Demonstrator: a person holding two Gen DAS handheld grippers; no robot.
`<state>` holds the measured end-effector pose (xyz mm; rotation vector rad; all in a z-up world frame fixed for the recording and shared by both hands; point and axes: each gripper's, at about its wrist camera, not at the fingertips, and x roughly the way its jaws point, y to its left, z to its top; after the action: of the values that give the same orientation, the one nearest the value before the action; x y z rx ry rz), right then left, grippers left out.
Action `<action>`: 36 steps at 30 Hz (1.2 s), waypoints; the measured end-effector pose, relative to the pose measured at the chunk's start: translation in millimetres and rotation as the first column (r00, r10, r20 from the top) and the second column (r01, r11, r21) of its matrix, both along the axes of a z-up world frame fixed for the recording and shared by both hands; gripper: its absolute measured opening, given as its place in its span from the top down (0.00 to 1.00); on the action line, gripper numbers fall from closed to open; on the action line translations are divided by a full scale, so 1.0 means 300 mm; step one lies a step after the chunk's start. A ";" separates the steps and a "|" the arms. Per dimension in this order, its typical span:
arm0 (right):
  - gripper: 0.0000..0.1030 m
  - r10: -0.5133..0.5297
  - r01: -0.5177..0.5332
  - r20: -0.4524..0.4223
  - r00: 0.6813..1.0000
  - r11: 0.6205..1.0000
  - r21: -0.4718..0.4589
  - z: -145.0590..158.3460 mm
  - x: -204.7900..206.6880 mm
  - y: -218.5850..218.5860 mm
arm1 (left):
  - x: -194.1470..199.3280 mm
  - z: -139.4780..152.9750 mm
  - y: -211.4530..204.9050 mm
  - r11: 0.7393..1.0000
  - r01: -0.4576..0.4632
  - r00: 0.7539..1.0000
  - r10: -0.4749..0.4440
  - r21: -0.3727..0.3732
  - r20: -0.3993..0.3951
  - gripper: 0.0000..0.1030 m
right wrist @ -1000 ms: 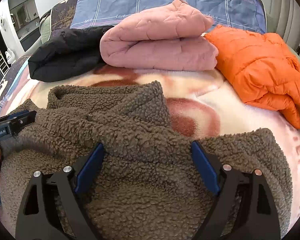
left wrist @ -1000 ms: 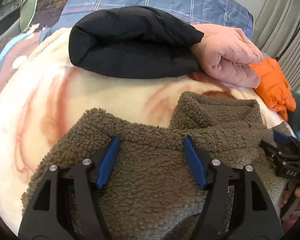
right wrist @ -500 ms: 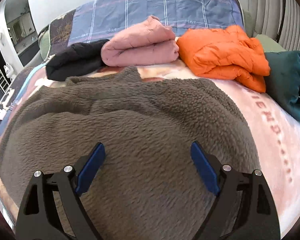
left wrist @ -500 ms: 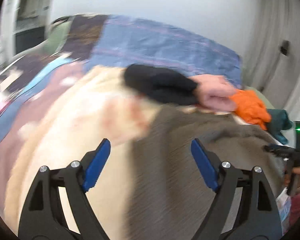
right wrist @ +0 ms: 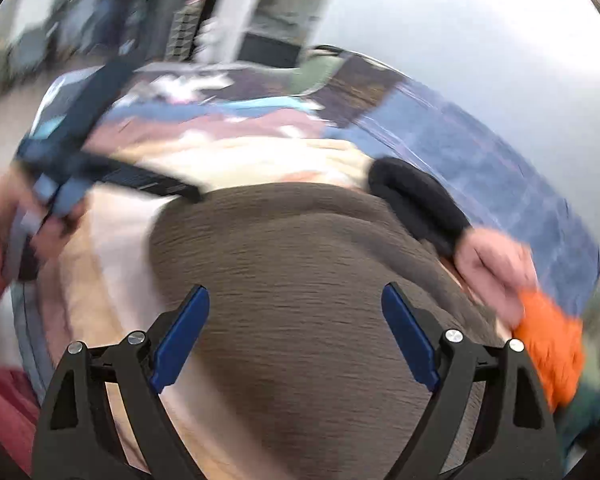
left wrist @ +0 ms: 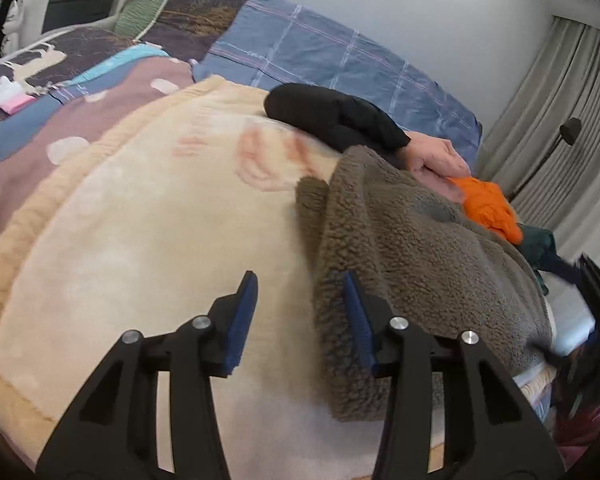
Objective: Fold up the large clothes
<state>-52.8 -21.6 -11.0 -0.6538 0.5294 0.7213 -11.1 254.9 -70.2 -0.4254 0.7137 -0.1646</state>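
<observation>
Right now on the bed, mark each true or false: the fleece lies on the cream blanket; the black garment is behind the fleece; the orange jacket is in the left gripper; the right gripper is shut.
1. The fleece lies on the cream blanket. True.
2. The black garment is behind the fleece. True.
3. The orange jacket is in the left gripper. False: it lies far back, beside the pink garment; the closing jaws pinch nothing yet.
4. The right gripper is shut. False: its jaws stand wide over the fleece.
</observation>
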 end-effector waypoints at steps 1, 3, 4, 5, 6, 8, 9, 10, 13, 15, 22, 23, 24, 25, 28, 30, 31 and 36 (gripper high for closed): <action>0.14 0.033 -0.032 0.017 0.999 0.998 -0.052 -0.037 -0.034 0.041 | 0.006 -0.009 -0.008 1.000 0.001 1.000 -0.001 -0.003 -0.005 0.57; 0.14 0.068 -0.061 0.048 0.997 0.989 -0.134 -0.101 -0.077 0.100 | 0.017 -0.032 -0.003 1.000 0.006 1.000 -0.007 -0.030 -0.021 0.57; 0.14 0.079 -0.067 0.069 0.994 0.983 -0.168 -0.130 -0.096 0.127 | 0.019 -0.037 -0.001 0.999 0.009 1.000 -0.010 -0.039 -0.023 0.54; 0.14 0.089 -0.069 0.092 0.992 0.978 -0.196 -0.154 -0.111 0.144 | 0.018 -0.045 0.001 0.999 0.012 1.000 -0.013 -0.047 -0.026 0.53; 0.14 0.100 -0.071 0.121 0.988 0.972 -0.225 -0.180 -0.123 0.162 | 0.018 -0.055 0.002 0.999 0.016 0.999 -0.017 -0.048 -0.030 0.51; 0.14 0.103 -0.061 0.154 0.983 0.965 -0.254 -0.211 -0.126 0.181 | 0.020 -0.077 0.003 0.999 0.022 0.999 -0.024 -0.050 -0.042 0.50; 0.14 0.096 -0.051 0.160 0.983 0.964 -0.260 -0.220 -0.120 0.188 | 0.023 -0.088 0.004 0.998 0.024 0.998 -0.027 -0.052 -0.050 0.50; 0.14 0.081 -0.040 0.149 0.985 0.965 -0.261 -0.228 -0.106 0.194 | 0.026 -0.103 0.004 0.998 0.024 0.998 -0.028 -0.058 -0.059 0.49; 0.14 0.012 0.019 0.122 0.992 0.967 -0.254 -0.237 -0.055 0.211 | 0.027 -0.129 0.012 0.996 0.020 0.998 -0.026 -0.082 -0.066 0.46; 0.14 -0.008 0.040 0.126 0.992 0.967 -0.252 -0.238 -0.036 0.218 | 0.024 -0.137 0.019 0.995 0.019 0.998 -0.025 -0.093 -0.063 0.45; 0.14 -0.002 0.041 0.144 0.990 0.962 -0.270 -0.265 -0.037 0.248 | 0.021 -0.147 0.030 0.993 0.025 0.998 -0.032 -0.114 -0.057 0.43; 0.14 -0.003 0.042 0.143 0.990 0.962 -0.269 -0.265 -0.034 0.248 | 0.022 -0.149 0.033 0.993 0.027 0.998 -0.034 -0.115 -0.058 0.43; 0.14 -0.004 0.042 0.142 0.990 0.962 -0.269 -0.266 -0.033 0.248 | 0.023 -0.150 0.034 0.993 0.028 0.998 -0.035 -0.116 -0.058 0.42; 0.14 -0.002 0.041 0.143 0.990 0.961 -0.272 -0.267 -0.033 0.246 | 0.026 -0.151 0.037 0.992 0.029 0.998 -0.036 -0.119 -0.058 0.41; 0.14 0.003 0.042 0.154 0.988 0.955 -0.292 -0.278 -0.050 0.239 | 0.026 -0.158 0.044 0.991 0.033 0.998 -0.040 -0.132 -0.056 0.41; 0.14 0.006 0.045 0.161 0.987 0.950 -0.310 -0.287 -0.059 0.223 | 0.026 -0.161 0.048 0.990 0.035 0.998 -0.043 -0.137 -0.054 0.40; 0.12 0.005 0.047 0.161 0.987 0.948 -0.315 -0.291 -0.059 0.216 | 0.025 -0.162 0.049 0.990 0.037 0.998 -0.044 -0.139 -0.052 0.40; 0.04 -0.017 0.072 0.178 0.984 0.948 -0.309 -0.306 -0.025 0.264 | 0.029 -0.162 0.048 0.990 0.042 0.998 -0.050 -0.137 -0.050 0.40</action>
<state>-60.3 57.6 -102.8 -0.9901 0.5006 0.5339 -2.3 269.2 -119.0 -0.5451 0.7676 -0.2471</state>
